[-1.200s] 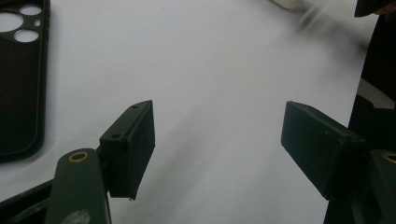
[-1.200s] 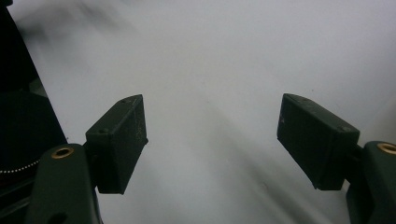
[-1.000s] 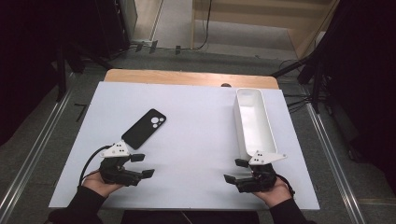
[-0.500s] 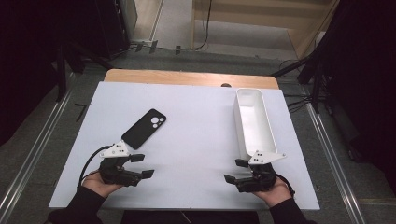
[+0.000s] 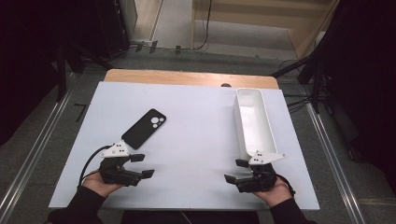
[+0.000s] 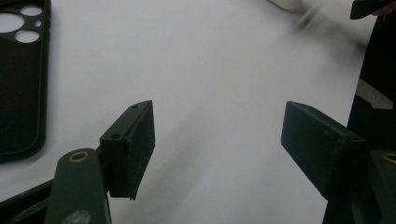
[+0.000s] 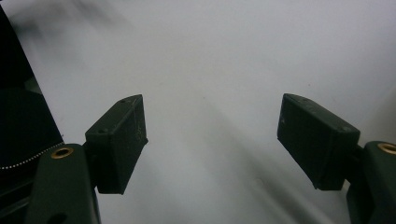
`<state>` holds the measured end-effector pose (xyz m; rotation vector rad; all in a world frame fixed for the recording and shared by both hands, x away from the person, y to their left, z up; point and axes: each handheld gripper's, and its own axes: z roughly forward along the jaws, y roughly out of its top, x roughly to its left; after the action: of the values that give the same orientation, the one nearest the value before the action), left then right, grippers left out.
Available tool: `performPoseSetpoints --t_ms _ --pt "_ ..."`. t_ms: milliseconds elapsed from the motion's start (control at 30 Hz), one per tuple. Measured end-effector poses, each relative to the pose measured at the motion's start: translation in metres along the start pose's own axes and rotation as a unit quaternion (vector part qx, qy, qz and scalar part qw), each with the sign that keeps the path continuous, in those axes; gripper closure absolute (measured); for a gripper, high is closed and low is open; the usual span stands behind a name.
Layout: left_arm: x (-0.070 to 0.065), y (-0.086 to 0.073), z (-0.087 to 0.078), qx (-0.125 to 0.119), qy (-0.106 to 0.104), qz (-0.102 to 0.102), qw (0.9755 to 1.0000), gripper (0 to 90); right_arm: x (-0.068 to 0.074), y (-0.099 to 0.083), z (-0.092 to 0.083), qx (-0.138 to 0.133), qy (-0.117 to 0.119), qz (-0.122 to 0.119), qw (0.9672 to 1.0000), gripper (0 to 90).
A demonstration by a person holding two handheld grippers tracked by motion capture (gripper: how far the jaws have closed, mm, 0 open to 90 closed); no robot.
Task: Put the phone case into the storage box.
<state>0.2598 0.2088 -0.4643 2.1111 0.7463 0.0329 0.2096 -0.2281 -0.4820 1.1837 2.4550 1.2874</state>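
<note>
A black phone case lies camera-holes up on the white table top, left of centre. My left gripper rests near the front edge just below the case, pointing right, its jaws open with nothing between them. In the left gripper view the case sits to the left of the open left gripper. A long white tray stands at the right. My right gripper lies just below the tray's near end, pointing left, open and empty. The right gripper in its own view has bare table between its jaws.
A wooden strip runs along the table's far edge. Metal rails flank the table on the floor, and dark stands and cables sit behind it. Open white surface lies between the two grippers.
</note>
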Motion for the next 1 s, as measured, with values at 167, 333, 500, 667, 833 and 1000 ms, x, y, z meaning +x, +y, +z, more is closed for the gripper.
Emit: performPoseSetpoints --t_ms 167,333,500,667,833,1000 --pt "0.000 0.000 0.000 0.000 0.000 0.001 1.0000 26.0 0.000 0.000 0.000 0.001 0.005 -0.002 1.0000 22.3" --pt "0.001 0.001 -0.001 -0.003 0.002 0.000 1.0000 26.0 -0.002 0.002 0.001 0.006 0.012 -0.011 0.9999 22.3" --pt "0.004 0.001 -0.003 -0.011 0.009 -0.010 0.9998 26.0 -0.004 0.001 0.001 0.010 0.016 -0.020 0.9996 22.8" --pt "0.008 0.002 -0.009 -0.022 0.022 -0.014 0.9994 25.9 -0.005 0.001 0.000 0.014 0.015 -0.015 0.9997 22.6" --pt "0.011 0.001 -0.012 -0.024 0.035 -0.015 0.9990 26.0 -0.004 0.000 0.000 0.015 0.015 -0.014 0.9997 22.5" --pt "0.014 0.001 -0.015 -0.026 0.043 -0.020 0.9986 25.9 -0.003 0.000 0.000 0.016 0.016 -0.013 0.9997 22.5"
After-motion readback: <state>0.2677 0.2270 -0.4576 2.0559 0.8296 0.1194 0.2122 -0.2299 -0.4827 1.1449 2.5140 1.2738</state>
